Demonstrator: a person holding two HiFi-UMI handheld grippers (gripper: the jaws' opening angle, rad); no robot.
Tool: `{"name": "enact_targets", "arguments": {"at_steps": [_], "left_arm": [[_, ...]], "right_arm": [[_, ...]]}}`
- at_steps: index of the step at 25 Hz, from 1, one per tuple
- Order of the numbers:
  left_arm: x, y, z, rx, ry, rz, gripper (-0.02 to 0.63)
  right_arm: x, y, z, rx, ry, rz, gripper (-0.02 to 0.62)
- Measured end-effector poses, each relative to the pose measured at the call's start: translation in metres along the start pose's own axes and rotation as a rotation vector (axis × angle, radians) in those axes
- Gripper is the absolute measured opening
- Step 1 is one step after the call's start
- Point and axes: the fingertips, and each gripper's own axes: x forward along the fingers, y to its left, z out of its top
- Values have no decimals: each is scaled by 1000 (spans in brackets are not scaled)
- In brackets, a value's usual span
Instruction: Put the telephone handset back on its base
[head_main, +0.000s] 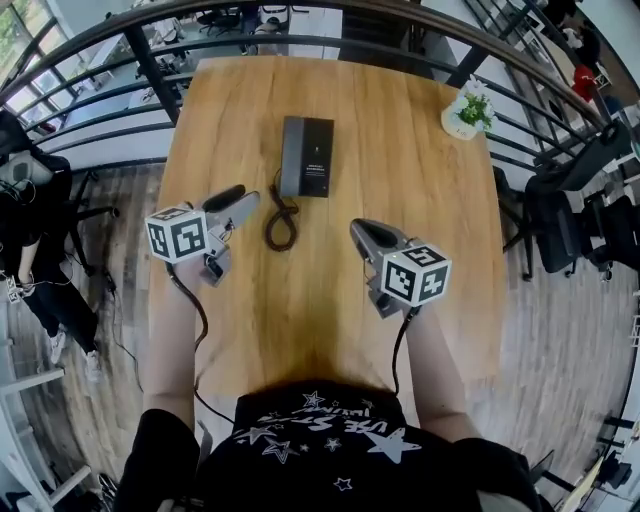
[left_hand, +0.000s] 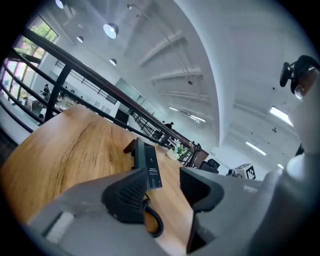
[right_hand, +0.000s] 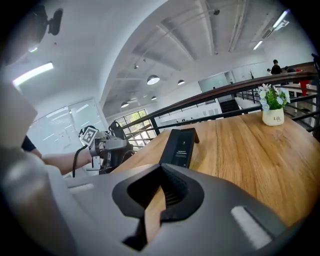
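A black telephone (head_main: 306, 156) lies flat in the middle of the wooden table (head_main: 430, 250), with its grey handset (head_main: 290, 155) resting along the left side of the base. Its coiled cord (head_main: 281, 222) loops toward me. My left gripper (head_main: 240, 200) hovers to the left of the cord, open, with nothing between its jaws; through them I see the telephone (left_hand: 147, 162) and the cord (left_hand: 155, 225). My right gripper (head_main: 362, 230) hangs to the right of the cord, shut on nothing, and points at the telephone (right_hand: 180, 146).
A small potted plant (head_main: 468, 112) in a white pot stands at the table's far right corner. A dark railing (head_main: 300, 40) runs behind the table's far edge. Office chairs (head_main: 575, 210) stand to the right on the wooden floor.
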Motion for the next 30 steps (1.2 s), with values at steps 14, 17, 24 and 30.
{"name": "enact_targets", "arguments": {"at_steps": [14, 17, 24, 30], "left_arm": [[-90, -106, -80, 20, -94, 118, 204], [-95, -123, -83, 45, -127, 159, 204], [-94, -171, -108, 54, -160, 232, 204], [-96, -206, -153, 7, -182, 300, 204]], "right_arm": [[-64, 50, 4, -79, -24, 108, 2], [-72, 52, 3, -67, -26, 156, 2], [-99, 46, -1, -79, -27, 229, 2], [-125, 53, -9, -60, -29, 338, 2]]}}
